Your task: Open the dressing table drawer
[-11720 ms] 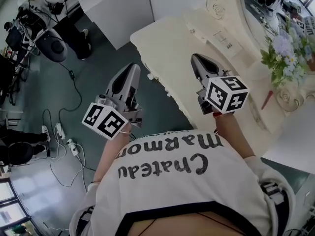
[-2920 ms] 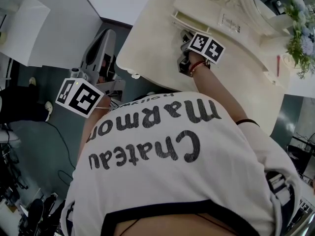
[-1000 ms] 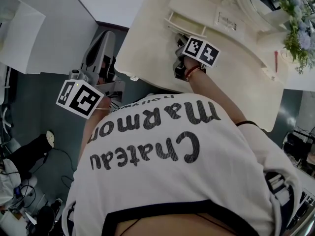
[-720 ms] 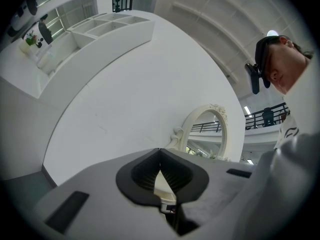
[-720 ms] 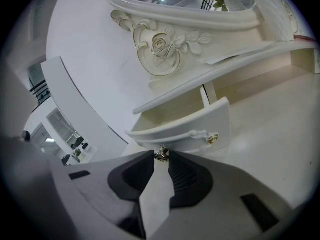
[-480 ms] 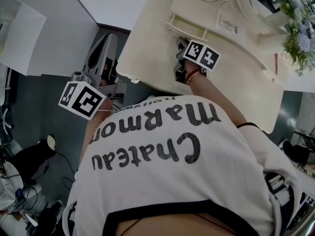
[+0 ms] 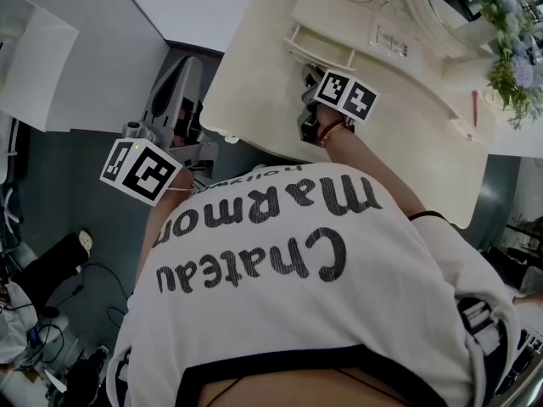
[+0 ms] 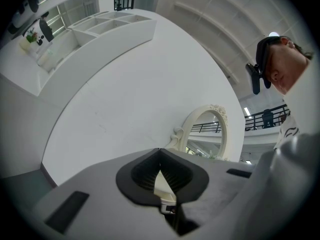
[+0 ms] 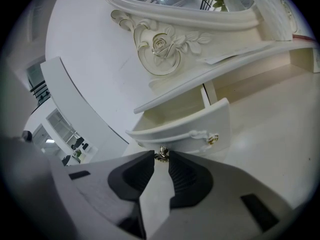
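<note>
The cream dressing table (image 7: 254, 83) has a small curved drawer (image 9: 195, 129) standing pulled out from under the carved mirror shelf, its inside showing. My right gripper (image 9: 161, 156) reaches down to the drawer front and is shut on the small metal drawer knob (image 9: 161, 153), which sits pinched between its tips. In the head view the open drawer (image 7: 321, 47) lies just beyond the right gripper (image 7: 311, 73). My left gripper (image 7: 188, 64) hangs off the table's left edge over the floor, shut and holding nothing; its tips (image 8: 160, 151) meet.
A carved oval mirror (image 8: 202, 129) rises behind the table. Its rose-ornamented frame (image 9: 165, 44) sits just above the drawer. Flowers (image 7: 517, 66) stand at the table's far right. White partition walls (image 7: 51, 58) stand left of the table. A second ornate handle (image 9: 207, 136) sits on the drawer front.
Since the earliest frame my right gripper has reached to the drawer and the drawer has come out. Over the last second nothing has visibly moved.
</note>
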Action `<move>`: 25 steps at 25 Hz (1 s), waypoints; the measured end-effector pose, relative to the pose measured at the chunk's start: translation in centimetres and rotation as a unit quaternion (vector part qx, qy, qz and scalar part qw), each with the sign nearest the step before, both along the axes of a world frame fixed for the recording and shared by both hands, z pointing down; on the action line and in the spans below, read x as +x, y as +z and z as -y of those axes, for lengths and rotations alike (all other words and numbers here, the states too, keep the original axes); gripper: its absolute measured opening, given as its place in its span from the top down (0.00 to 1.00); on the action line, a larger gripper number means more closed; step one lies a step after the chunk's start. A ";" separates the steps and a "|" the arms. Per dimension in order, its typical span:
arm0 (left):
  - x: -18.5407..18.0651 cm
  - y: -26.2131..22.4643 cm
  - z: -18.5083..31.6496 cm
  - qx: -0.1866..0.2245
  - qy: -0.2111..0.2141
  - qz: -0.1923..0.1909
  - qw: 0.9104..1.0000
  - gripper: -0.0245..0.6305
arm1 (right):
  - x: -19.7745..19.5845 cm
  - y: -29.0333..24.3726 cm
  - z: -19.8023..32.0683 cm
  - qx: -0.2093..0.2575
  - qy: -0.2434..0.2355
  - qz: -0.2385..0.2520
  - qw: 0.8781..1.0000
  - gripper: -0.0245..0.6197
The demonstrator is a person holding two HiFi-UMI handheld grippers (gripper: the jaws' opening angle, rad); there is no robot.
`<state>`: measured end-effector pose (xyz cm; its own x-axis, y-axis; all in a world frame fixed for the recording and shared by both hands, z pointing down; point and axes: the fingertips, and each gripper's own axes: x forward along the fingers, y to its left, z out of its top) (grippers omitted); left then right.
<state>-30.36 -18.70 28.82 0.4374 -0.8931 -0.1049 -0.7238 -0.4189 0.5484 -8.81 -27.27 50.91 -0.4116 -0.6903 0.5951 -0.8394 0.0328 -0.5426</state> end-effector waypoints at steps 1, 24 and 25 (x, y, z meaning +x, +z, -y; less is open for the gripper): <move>0.0 0.1 0.0 -0.001 0.000 0.000 1.000 0.93 | 0.0 0.0 -0.1 -0.002 0.001 0.002 1.000 0.80; 0.2 1.4 0.5 -0.012 0.000 -0.015 1.000 0.93 | -0.2 0.2 -0.1 -0.020 -0.010 0.005 1.000 0.80; 0.4 1.5 0.6 -0.012 0.001 -0.013 1.000 0.93 | -0.2 0.2 -0.1 -0.020 -0.011 0.005 1.000 0.80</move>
